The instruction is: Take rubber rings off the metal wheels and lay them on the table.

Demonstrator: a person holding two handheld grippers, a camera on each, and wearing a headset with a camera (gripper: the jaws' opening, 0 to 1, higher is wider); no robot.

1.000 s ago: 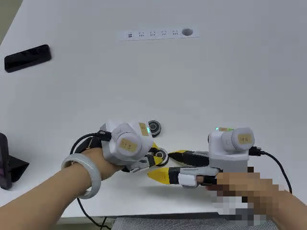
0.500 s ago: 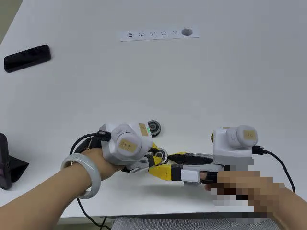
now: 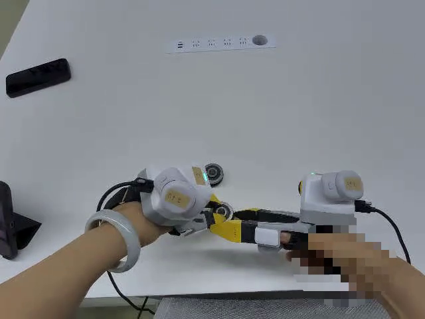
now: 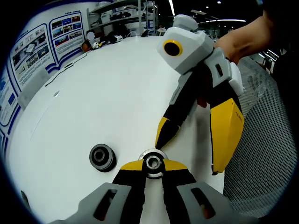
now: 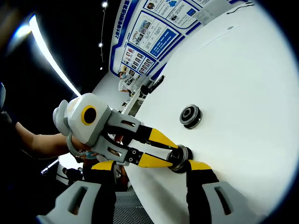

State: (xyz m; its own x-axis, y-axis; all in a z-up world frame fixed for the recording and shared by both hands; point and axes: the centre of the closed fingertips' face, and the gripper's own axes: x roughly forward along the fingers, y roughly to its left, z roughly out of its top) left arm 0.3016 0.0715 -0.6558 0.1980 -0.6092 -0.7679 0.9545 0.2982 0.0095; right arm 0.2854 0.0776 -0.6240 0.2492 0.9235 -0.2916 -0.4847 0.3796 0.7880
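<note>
- Black and cut off by the picture's edge at 9 o'clock in the head view, a dark device (image 3: pixel 8 222) stands on the desk (image 3: pixel 319 100); what it is cannot be made out.
- A black slab (image 3: pixel 38 78) lies at 10 o'clock, well apart from the work.
- The left gripper (image 4: pixel 153 167) has its fingers clamped on a metal wheel (image 4: pixel 153 162); whether a rubber ring sits on it is hard to tell.
- A second wheel (image 4: pixel 103 157), dark-banded around its rim, lies on the desk near the held one, at its 12 o'clock in the head view.
- A white power strip (image 3: pixel 219 44) lies at 12 o'clock.
- The right gripper (image 3: pixel 234 222) has its fingers apart. The held wheel sits between them, close against one yellow tip; contact cannot be told.
- The near desk edge runs just below both grippers at 6 o'clock, and bare white surface spreads toward 12 and 2 o'clock.
</note>
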